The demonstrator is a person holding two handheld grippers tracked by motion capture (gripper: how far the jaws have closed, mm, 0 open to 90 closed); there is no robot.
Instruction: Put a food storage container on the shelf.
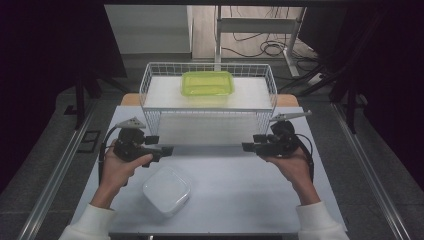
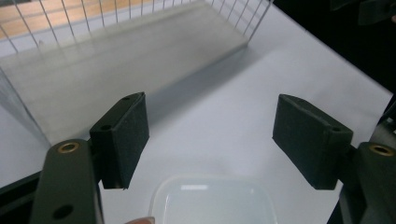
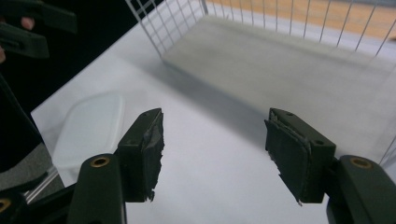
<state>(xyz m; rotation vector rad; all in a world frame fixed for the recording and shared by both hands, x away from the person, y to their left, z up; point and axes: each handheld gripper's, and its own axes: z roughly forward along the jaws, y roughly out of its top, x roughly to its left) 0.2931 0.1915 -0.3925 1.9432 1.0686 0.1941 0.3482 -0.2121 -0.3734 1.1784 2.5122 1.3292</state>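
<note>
A clear, white-tinted plastic container point(image 1: 166, 190) lies on the white table near its front left. My left gripper point(image 1: 167, 149) hovers just behind it, open, with the container's lid point(image 2: 212, 200) below and between its jaws. My right gripper point(image 1: 247, 146) is held at the table's right, open and holding nothing, pointing left; it sees the container point(image 3: 91, 128) off to its left. A yellow-green lidded container point(image 1: 207, 83) rests on top of the white wire shelf point(image 1: 150, 85) at the back.
The wire shelf's lower level point(image 2: 116, 60) opens toward me, just behind both grippers. Table edges point(image 1: 330, 175) run on the right and left. Metal floor rails, a desk frame point(image 1: 290, 45) and cables lie beyond.
</note>
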